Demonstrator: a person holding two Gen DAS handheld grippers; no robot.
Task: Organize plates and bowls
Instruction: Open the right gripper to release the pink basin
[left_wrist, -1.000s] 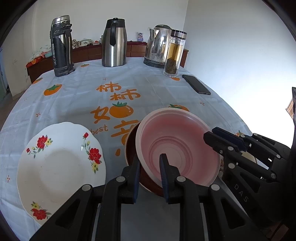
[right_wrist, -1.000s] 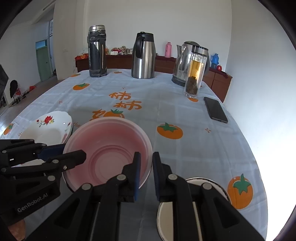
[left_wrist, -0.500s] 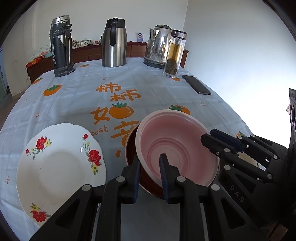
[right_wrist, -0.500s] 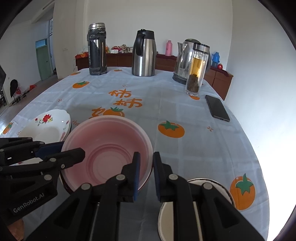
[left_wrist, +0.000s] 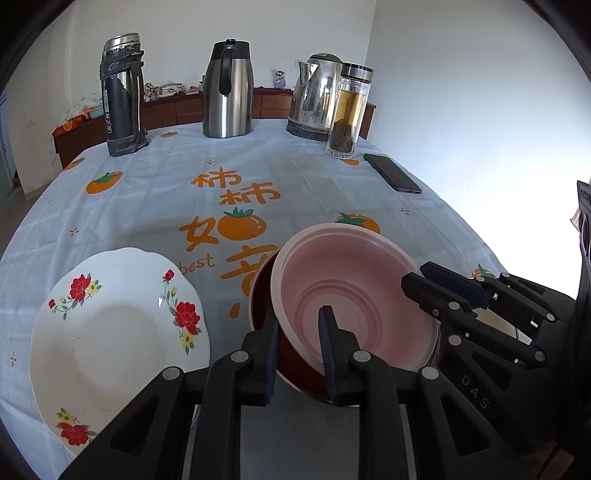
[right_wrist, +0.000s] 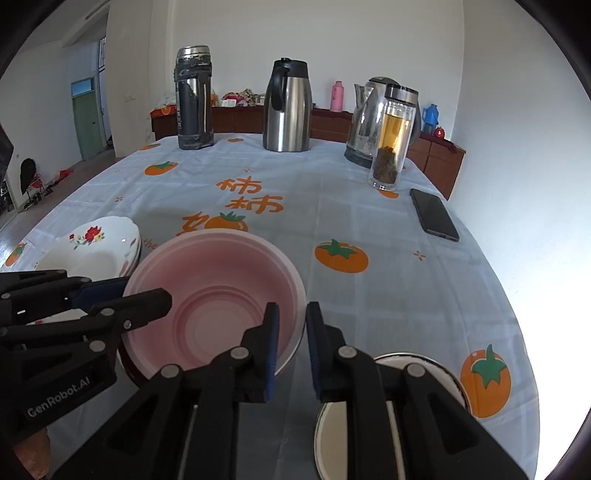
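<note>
A pink bowl (left_wrist: 354, 291) sits tilted inside a dark red bowl (left_wrist: 264, 295) near the table's front edge; it also shows in the right wrist view (right_wrist: 218, 280). My left gripper (left_wrist: 299, 332) is shut on the pink bowl's near-left rim. My right gripper (right_wrist: 290, 326) is shut on its right rim and also shows in the left wrist view (left_wrist: 439, 284). A white plate with red flowers (left_wrist: 110, 332) lies to the left. A white enamel dish with a dark rim (right_wrist: 391, 413) lies under my right gripper.
At the back of the persimmon-print tablecloth (left_wrist: 166, 192) stand a black thermos (left_wrist: 122, 96), a steel jug (left_wrist: 229, 88), a kettle (left_wrist: 317, 96) and a glass tea bottle (left_wrist: 349, 110). A black phone (left_wrist: 391, 172) lies at the right.
The pink bowl, held by both grippers, has sunk a little lower into the dark red bowl. Little else has moved.
</note>
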